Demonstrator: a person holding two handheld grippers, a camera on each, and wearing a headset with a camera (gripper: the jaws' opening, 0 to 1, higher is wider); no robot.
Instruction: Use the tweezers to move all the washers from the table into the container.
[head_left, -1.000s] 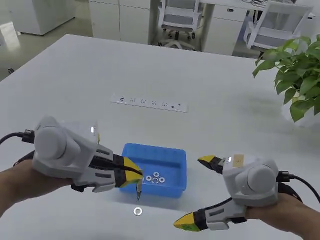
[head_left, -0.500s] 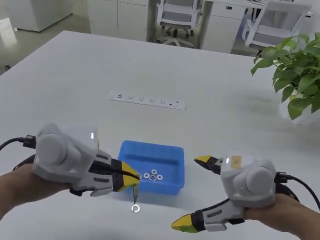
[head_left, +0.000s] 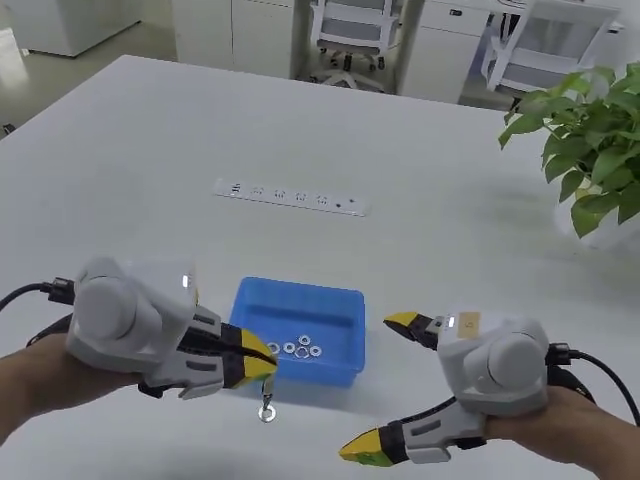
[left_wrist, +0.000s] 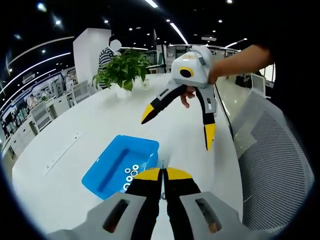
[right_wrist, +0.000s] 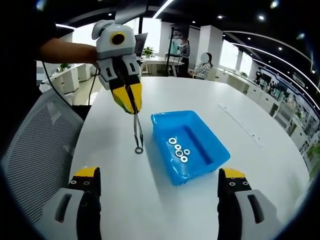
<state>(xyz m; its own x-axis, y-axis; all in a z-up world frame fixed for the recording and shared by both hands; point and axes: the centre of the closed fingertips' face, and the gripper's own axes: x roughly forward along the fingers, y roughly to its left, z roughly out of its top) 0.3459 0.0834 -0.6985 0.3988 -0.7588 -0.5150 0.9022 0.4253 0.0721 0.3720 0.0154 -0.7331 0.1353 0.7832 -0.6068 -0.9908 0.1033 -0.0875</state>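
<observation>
Washers are the job here, and one small round silver metal washer (head_left: 266, 414) lies on the white table (head_left: 150, 150), just on the near side of the blue plastic container (head_left: 300, 286). A few more washers (head_left: 300, 349) already sit inside that container, so this looks like the last one outside it. The thin metal tweezers (head_left: 266, 393) point down with their tips right at the washer, I think so they can pinch its thin edge. I cannot tell if they have got it, or if it is off the table. The left gripper (head_left: 262, 358) has its jaws squeezed together on the top of the tweezers, which holds them steady and presses them closed. The container is very near, so the trip should be short: up, over the near wall, and let go. The right gripper (head_left: 368, 388) hangs to the right of the container with its jaws wide apart and nothing in them, out of the way. A long white power strip (head_left: 290, 197) lies far behind.
</observation>
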